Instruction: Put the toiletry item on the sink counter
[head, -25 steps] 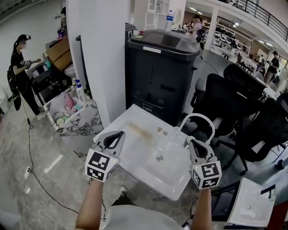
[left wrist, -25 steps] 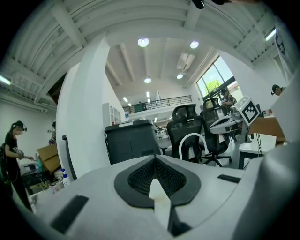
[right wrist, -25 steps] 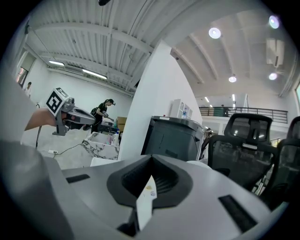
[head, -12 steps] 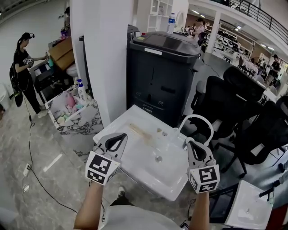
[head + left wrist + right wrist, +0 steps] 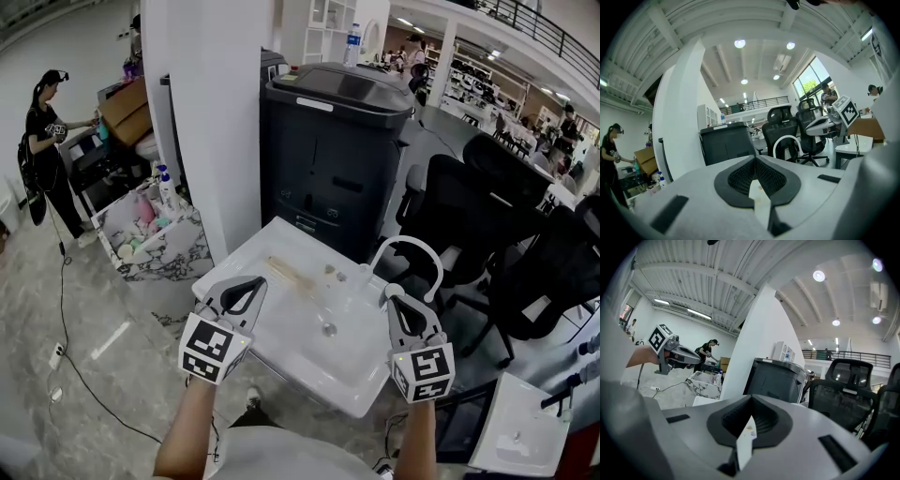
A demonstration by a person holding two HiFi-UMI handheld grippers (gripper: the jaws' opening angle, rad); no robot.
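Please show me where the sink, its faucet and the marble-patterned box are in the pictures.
sink [image 5: 251,258], head view, bare left part of its counter.
faucet [image 5: 412,240], head view, top of the white arch.
marble-patterned box [image 5: 173,262], head view, front wall.

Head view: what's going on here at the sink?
A person holds the left gripper and the right gripper above a white sink. Both are shut and hold nothing. Toiletry bottles stand in a marbled box on the floor by the column, off to the left. No item has been picked up yet.
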